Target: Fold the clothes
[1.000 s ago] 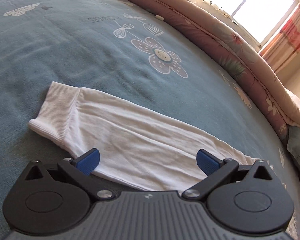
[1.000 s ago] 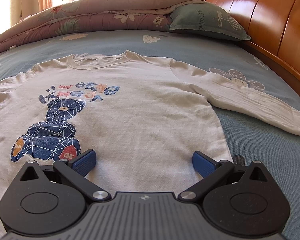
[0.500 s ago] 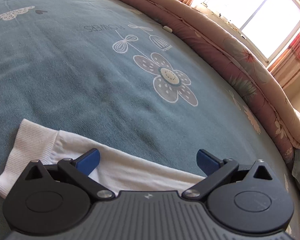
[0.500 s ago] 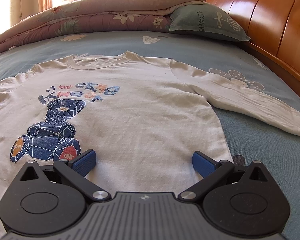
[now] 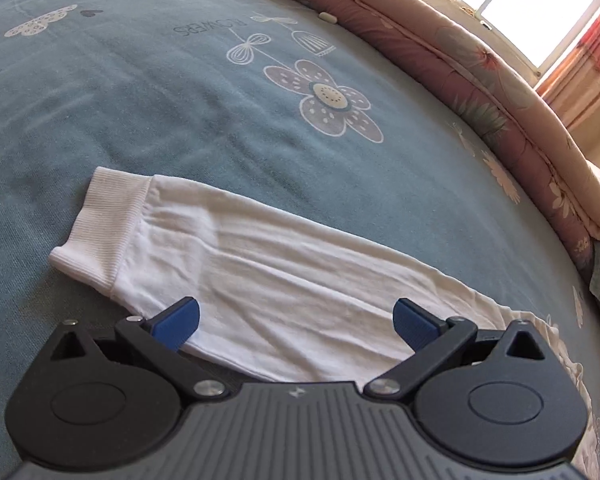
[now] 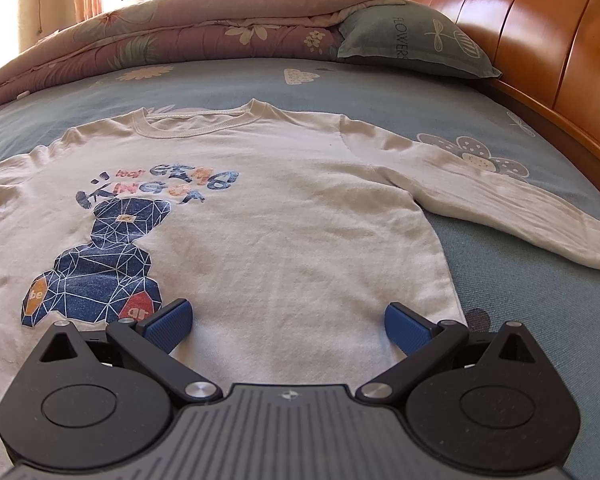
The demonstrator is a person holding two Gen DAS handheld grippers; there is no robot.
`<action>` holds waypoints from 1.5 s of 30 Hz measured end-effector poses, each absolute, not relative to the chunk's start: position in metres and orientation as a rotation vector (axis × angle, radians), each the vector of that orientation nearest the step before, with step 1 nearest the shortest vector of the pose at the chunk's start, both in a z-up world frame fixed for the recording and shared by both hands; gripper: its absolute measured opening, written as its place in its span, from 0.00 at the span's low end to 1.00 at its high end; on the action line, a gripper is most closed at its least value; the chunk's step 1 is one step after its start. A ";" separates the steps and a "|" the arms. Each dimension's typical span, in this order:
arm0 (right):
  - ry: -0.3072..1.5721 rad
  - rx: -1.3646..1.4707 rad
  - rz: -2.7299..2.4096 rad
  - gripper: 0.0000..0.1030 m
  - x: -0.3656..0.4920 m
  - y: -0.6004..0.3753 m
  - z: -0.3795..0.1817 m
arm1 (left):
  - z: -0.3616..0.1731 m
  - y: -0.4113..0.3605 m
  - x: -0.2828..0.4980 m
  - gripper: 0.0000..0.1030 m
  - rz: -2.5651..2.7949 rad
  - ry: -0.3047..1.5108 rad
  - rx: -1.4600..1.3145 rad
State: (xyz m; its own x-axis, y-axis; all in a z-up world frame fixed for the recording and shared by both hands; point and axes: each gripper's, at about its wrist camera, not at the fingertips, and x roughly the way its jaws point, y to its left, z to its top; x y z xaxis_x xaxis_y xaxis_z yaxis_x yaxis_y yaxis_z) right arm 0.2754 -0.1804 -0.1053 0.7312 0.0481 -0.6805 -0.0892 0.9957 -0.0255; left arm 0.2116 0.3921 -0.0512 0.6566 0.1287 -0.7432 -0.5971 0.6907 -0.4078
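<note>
Sweatshirt (image 6: 300,216), white, long-sleeved, lies face up and spread flat on the bed (image 6: 380,88), blue bear print showing, neckline toward the far quilt. Nothing folded yet; judged to be the opening step, both tools lining up on the garment. Left gripper (image 5: 296,322) hangs low over the left sleeve (image 5: 260,276), fingers spread wide with nothing between them, ribbed cuff (image 5: 104,232) off to its left. Right gripper (image 6: 288,326) sits low over the hem area near the shirt's right side edge, fingers equally wide, empty. Next move likely calls for the left fingers to drop and pinch the sleeve near the cuff, then carry it across the body; thin cloth lies flat on the sheet, so catching the sheet along with it is a risk. Right sleeve (image 6: 500,208) stretches out toward the wooden headboard (image 6: 540,40). Rolled quilt (image 6: 180,36) and pillow (image 6: 412,44) lie well apart; nothing obstructs the fold.
</note>
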 end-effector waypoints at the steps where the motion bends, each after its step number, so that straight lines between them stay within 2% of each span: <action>1: 0.751 -0.057 0.074 1.00 0.276 -0.180 -0.105 | -0.042 0.382 0.212 0.99 0.426 0.749 -0.679; 8: 0.754 -0.053 0.073 1.00 0.276 -0.181 -0.105 | 0.008 0.253 0.234 0.99 0.085 0.784 -0.580; 16: 0.756 -0.050 0.077 1.00 0.276 -0.182 -0.105 | -0.025 0.113 0.263 0.99 -0.142 0.876 -0.472; 25: 0.762 -0.047 0.089 1.00 0.275 -0.183 -0.104 | -0.078 0.115 0.267 0.99 -0.045 0.916 -0.518; 29: 0.763 -0.047 0.092 1.00 0.274 -0.184 -0.104 | -0.066 0.125 0.259 0.99 0.011 0.880 -0.546; 36: 0.790 -0.056 0.090 1.00 0.275 -0.183 -0.102 | -0.025 0.086 0.226 0.99 -0.127 0.872 -0.448; 40: 0.854 -0.042 0.195 1.00 0.264 -0.182 -0.088 | -0.040 0.068 0.197 0.99 -0.148 0.906 -0.422; 45: 0.844 -0.028 0.380 1.00 0.225 -0.182 -0.070 | -0.074 0.071 0.168 0.99 -0.119 0.947 -0.483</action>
